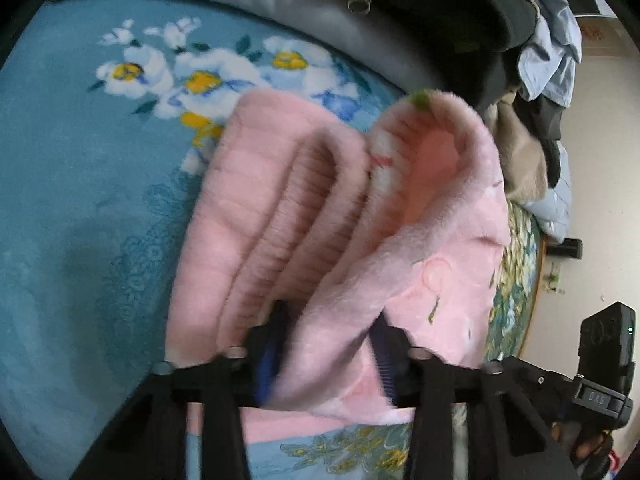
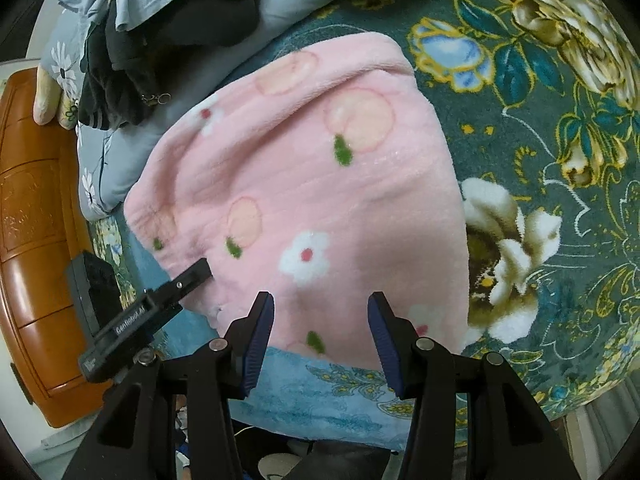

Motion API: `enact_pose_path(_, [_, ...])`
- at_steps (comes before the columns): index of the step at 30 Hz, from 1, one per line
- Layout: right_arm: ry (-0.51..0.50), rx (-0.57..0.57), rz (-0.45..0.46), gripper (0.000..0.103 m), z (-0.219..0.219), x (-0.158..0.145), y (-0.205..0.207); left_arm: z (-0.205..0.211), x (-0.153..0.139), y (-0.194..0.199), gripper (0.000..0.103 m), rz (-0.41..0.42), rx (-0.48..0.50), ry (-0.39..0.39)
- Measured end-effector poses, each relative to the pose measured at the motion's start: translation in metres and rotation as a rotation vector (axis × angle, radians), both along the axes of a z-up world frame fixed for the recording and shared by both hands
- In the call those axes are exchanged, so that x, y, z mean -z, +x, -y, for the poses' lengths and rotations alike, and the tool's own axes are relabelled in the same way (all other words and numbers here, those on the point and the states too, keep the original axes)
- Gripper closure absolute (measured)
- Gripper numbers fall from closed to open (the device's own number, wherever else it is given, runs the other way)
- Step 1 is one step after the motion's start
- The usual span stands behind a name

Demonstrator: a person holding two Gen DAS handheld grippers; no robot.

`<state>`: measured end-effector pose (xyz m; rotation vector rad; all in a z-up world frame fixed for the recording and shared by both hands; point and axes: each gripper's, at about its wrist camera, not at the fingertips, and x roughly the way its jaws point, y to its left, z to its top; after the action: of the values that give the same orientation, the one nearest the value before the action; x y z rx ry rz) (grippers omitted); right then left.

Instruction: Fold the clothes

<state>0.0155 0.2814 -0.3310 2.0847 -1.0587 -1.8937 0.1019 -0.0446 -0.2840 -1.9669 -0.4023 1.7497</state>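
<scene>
A pink fleece garment (image 2: 304,184) with peach circles and white flowers lies folded on the teal floral blanket (image 2: 560,128). In the left wrist view my left gripper (image 1: 328,344) is closed on a bunched fold of the pink fleece garment (image 1: 320,208), which rises in thick ridges between the blue pads. In the right wrist view my right gripper (image 2: 320,340) is open and empty, hovering over the garment's near edge. The left gripper (image 2: 200,276) also shows there, touching the garment's left edge.
A pile of dark and pale blue clothes (image 2: 152,40) lies at the blanket's far side, also in the left wrist view (image 1: 500,32). A brown wooden bed board (image 2: 36,240) stands on the left. The blanket's near edge (image 2: 340,412) drops off below my right gripper.
</scene>
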Motion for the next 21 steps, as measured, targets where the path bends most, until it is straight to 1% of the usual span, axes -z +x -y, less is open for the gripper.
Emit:
enact_pose_path(1, [0.002, -0.001, 0.0, 0.053, 0.004, 0.0, 0.002, 0.0, -0.003, 0.003, 0.089, 0.0, -0.011, 0.02])
enact_pose_path(4, [0.003, -0.001, -0.002, 0.053, 0.002, 0.003, -0.006, 0.003, -0.018, 0.009, 0.091, -0.018, -0.044, 0.077])
enact_pose_path(5, [0.003, -0.002, -0.003, 0.053, 0.003, 0.003, 0.001, 0.005, -0.025, 0.011, 0.091, -0.029, -0.058, 0.097])
enact_pose_path(7, [0.0, -0.008, -0.005, 0.053, 0.0, 0.003, 0.003, 0.016, -0.05, 0.011, 0.091, -0.05, -0.103, 0.173])
enact_pose_path(8, [-0.001, -0.011, -0.007, 0.053, -0.004, 0.003, 0.007, 0.023, -0.064, 0.008, 0.091, -0.074, -0.114, 0.199])
enact_pose_path(9, [-0.003, -0.014, -0.011, 0.053, -0.008, -0.002, 0.014, 0.029, -0.074, 0.006, 0.091, -0.099, -0.111, 0.203])
enact_pose_path(10, [-0.006, -0.017, -0.021, 0.053, -0.009, -0.005, 0.014, 0.036, -0.083, 0.005, 0.091, -0.121, -0.1, 0.187])
enact_pose_path(11, [-0.008, -0.021, -0.031, 0.053, -0.01, -0.007, 0.014, 0.042, -0.085, 0.003, 0.091, -0.137, -0.084, 0.148])
enact_pose_path(12, [-0.007, -0.029, -0.036, 0.053, -0.012, -0.008, 0.015, 0.047, -0.081, 0.003, 0.091, -0.139, -0.073, 0.111])
enact_pose_path(13, [-0.003, -0.035, -0.033, 0.053, -0.015, -0.006, 0.017, 0.052, -0.072, 0.001, 0.091, -0.128, -0.065, 0.063])
enact_pose_path(14, [0.002, -0.041, -0.031, 0.053, -0.018, -0.005, 0.019, 0.072, -0.06, -0.003, 0.09, -0.101, -0.066, 0.015])
enact_pose_path(15, [0.001, -0.037, -0.023, 0.053, -0.016, -0.003, 0.017, 0.085, -0.047, -0.005, 0.09, -0.069, -0.074, -0.01])
enact_pose_path(16, [0.0, -0.033, -0.015, 0.053, -0.015, 0.0, 0.015, 0.092, -0.029, -0.005, 0.089, -0.03, -0.097, -0.028])
enact_pose_path(17, [-0.001, -0.029, -0.008, 0.053, -0.014, 0.003, 0.013, 0.097, -0.02, -0.002, 0.089, -0.003, -0.114, -0.03])
enact_pose_path(18, [-0.008, -0.024, -0.004, 0.053, -0.014, 0.005, 0.013, 0.099, -0.013, -0.002, 0.086, 0.023, -0.126, -0.025])
enact_pose_path(20, [-0.005, -0.029, -0.001, 0.053, -0.012, 0.008, 0.012, 0.095, -0.011, -0.003, 0.085, 0.04, -0.137, -0.025])
enact_pose_path(21, [-0.001, -0.035, 0.0, 0.053, -0.011, 0.009, 0.011, 0.092, -0.019, -0.004, 0.082, 0.024, -0.129, -0.026])
